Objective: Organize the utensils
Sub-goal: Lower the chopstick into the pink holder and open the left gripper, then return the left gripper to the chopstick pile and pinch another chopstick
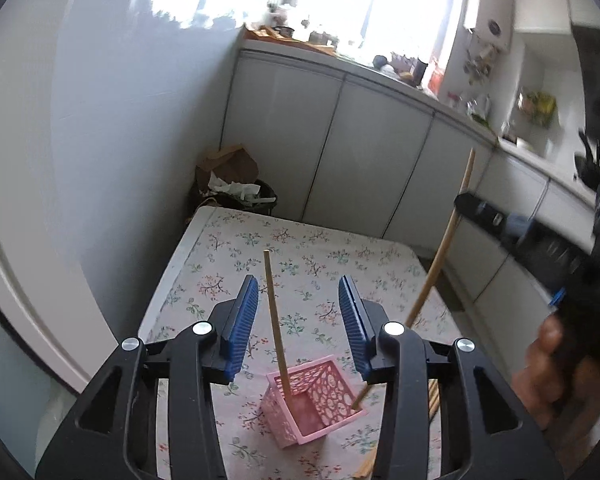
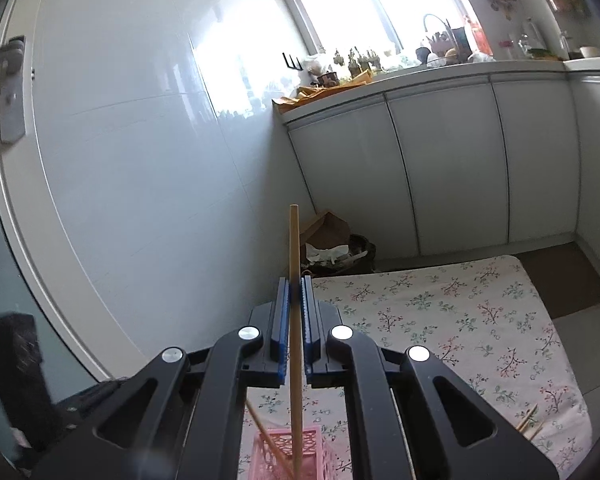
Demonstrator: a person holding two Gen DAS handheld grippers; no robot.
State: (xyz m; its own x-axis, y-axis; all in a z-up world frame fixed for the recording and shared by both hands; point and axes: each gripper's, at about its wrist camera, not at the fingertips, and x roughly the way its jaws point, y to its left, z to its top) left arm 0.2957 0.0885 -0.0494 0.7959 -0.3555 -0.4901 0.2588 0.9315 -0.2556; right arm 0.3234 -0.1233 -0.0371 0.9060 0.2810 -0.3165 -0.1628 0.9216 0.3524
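A pink lattice basket [image 1: 312,396] [image 2: 312,446] stands on the floral tablecloth [image 1: 300,240]. One wooden chopstick [image 1: 274,320] stands upright in it, between the blue pads of my left gripper [image 1: 299,282], which is open and touches nothing. My right gripper [image 2: 296,282] is shut on a second chopstick [image 2: 294,240], whose lower end reaches into the basket. In the left wrist view this held chopstick [image 1: 440,256] slants up from the basket's right corner to the right gripper [image 1: 462,200]. The first chopstick [image 2: 260,420] leans at the lower left of the right wrist view.
Loose chopsticks [image 2: 530,422] [image 1: 434,396] lie on the cloth to the right of the basket. A bin with a paper bag [image 1: 236,184] stands off the table's far corner, below white cabinets [image 1: 340,140]. A hand [image 1: 548,364] holds the right tool.
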